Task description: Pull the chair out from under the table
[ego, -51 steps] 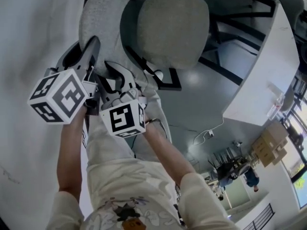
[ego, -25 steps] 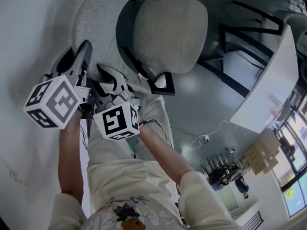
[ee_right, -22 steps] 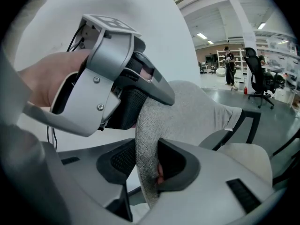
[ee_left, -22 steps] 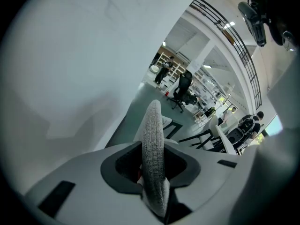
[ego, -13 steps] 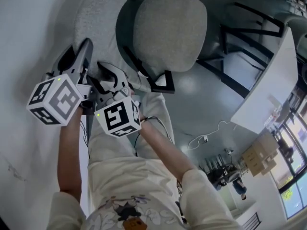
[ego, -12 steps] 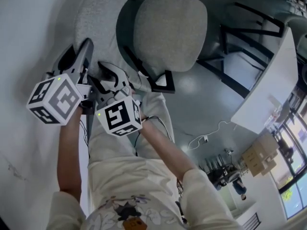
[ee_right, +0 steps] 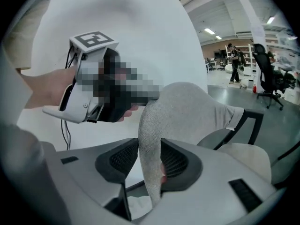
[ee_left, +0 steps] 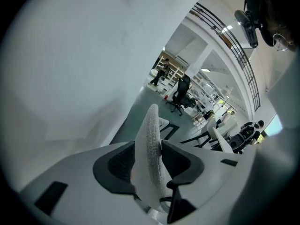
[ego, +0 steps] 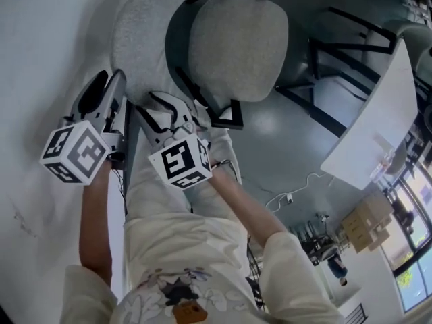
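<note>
Clenched on the grey backrest (ego: pixel 138 32) of the chair (ego: pixel 236 46), side by side: left gripper (ee_left: pixel 149 161), right gripper (ee_right: pixel 150 159). Stood on open floor, seat well apart from the white table (ego: pixel 371 113). Likely risk: 2 pinches sliding off the padded rim, or tipping, from an uneven tug.

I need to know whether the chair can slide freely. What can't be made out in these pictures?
Feet of the chair: head view, hidden beneath its seat and backrest.
Where the left gripper grips: right gripper view, covered by a mosaic patch.
Backrest's lower edge: both gripper views, hidden behind the jaws.
Distant people: left gripper view, too small.
</note>
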Available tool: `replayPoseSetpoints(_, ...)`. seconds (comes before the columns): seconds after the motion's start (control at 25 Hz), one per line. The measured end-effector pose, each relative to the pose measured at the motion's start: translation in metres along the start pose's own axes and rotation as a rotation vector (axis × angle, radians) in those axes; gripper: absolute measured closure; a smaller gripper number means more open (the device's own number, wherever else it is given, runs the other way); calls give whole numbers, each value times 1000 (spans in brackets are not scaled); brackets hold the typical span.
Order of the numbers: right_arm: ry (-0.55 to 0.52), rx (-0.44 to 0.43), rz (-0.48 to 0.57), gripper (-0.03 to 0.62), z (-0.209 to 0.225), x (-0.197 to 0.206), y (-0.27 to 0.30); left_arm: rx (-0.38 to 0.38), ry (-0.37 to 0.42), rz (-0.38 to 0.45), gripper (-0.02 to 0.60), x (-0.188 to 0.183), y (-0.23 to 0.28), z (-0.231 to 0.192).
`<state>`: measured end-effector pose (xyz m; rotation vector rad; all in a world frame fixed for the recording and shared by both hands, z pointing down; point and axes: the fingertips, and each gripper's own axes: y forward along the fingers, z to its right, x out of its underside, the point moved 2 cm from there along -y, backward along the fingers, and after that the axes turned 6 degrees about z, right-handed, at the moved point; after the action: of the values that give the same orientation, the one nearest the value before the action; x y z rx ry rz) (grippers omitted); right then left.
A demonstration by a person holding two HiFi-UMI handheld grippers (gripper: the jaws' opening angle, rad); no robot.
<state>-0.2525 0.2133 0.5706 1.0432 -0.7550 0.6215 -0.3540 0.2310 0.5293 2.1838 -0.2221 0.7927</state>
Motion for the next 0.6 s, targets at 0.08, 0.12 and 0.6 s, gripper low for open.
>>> replayPoseSetpoints(0.08,0,-1,-9,447,2,3,-12,-13,12,6,416,1,-9,0)
replayPoseSetpoints(0.12,-3,-2,-15,447,3,5,-20,-14,21,4,417,3,-13,2)
replayPoseSetpoints(0.6,69,48,30,546,-1,-19,-131,113,91,-24,502,14,-75,101)
